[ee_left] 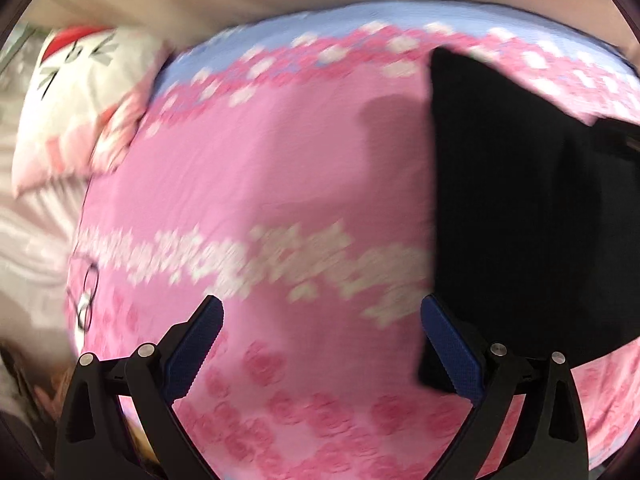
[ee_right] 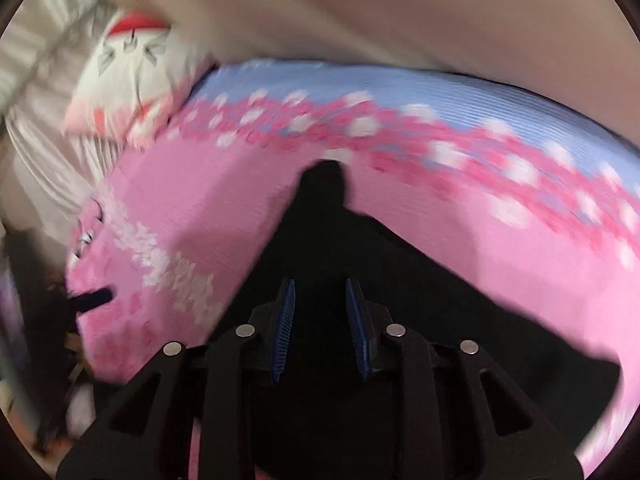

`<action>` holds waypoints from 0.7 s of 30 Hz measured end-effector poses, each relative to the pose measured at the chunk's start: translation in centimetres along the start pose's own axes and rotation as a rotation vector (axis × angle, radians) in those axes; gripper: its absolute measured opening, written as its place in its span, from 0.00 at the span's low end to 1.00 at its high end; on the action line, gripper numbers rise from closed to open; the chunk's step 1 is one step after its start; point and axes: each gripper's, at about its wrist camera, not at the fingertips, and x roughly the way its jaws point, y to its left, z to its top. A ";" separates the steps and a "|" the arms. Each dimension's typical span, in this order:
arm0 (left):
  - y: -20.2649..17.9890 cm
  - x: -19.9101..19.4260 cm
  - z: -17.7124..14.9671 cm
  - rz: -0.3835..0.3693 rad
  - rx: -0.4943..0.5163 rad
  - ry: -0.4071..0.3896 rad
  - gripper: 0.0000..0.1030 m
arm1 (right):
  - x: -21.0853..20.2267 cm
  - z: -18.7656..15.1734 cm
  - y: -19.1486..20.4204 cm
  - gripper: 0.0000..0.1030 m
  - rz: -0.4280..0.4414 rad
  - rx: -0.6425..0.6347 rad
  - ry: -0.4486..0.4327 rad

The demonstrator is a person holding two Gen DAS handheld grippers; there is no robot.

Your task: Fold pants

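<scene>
While the pink floral bedspread [ee_left: 280, 184] is covering the bed, the black pants [ee_left: 520, 200] are lying on it toward its right edge. Over bare bedspread the left gripper [ee_left: 322, 344] is hanging with jaws spread wide, holding nothing. Above the pants the right gripper [ee_right: 320, 328] is hovering, jaws narrowly apart; whether they pinch cloth, I cannot tell. At the far left corner a white pillow [ee_left: 76, 92] is resting.

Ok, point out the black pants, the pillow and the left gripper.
black pants [ee_left: 520, 200], left wrist view, flat middle of the dark cloth.
pillow [ee_right: 132, 76], right wrist view, white printed face.
left gripper [ee_left: 320, 344], left wrist view, midway between the wide-apart blue-padded fingertips, over the pink bedspread [ee_left: 280, 168].
</scene>
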 end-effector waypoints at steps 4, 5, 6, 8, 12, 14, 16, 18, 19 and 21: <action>1.6 1.2 -1.3 0.014 -0.036 0.029 0.95 | 6.1 3.5 -0.6 0.26 -0.022 0.021 0.058; 1.8 1.4 -1.5 0.016 -0.042 0.037 0.95 | 5.5 3.6 -0.6 0.26 -0.012 0.048 0.048; 2.1 1.5 -1.8 0.015 -0.045 0.039 0.95 | 4.4 3.8 -0.7 0.26 -0.009 0.060 0.015; 2.6 1.5 -2.0 0.007 -0.051 0.033 0.95 | 1.9 3.3 -0.9 0.27 -0.015 0.060 -0.078; 3.3 1.9 -1.9 0.001 -0.059 0.038 0.95 | 0.9 0.5 -5.6 0.28 -0.054 0.193 -0.058; 3.5 1.6 -1.6 0.001 -0.054 0.033 0.95 | -4.7 -3.4 -8.5 0.60 -0.046 0.297 -0.159; 4.0 0.9 -1.4 -0.014 -0.052 0.003 0.95 | -8.7 -7.2 -10.7 0.87 -0.155 0.357 -0.197; 4.0 0.6 -1.1 -0.071 -0.048 -0.001 0.95 | -11.9 -11.8 -13.1 0.87 -0.211 0.419 -0.187; 3.8 0.6 -1.1 -0.109 -0.043 0.001 0.95 | -12.6 -13.7 -14.1 0.87 -0.206 0.464 -0.167; 2.7 0.8 -1.0 -0.191 -0.021 0.012 0.95 | -13.0 -17.6 -15.9 0.87 -0.185 0.565 -0.119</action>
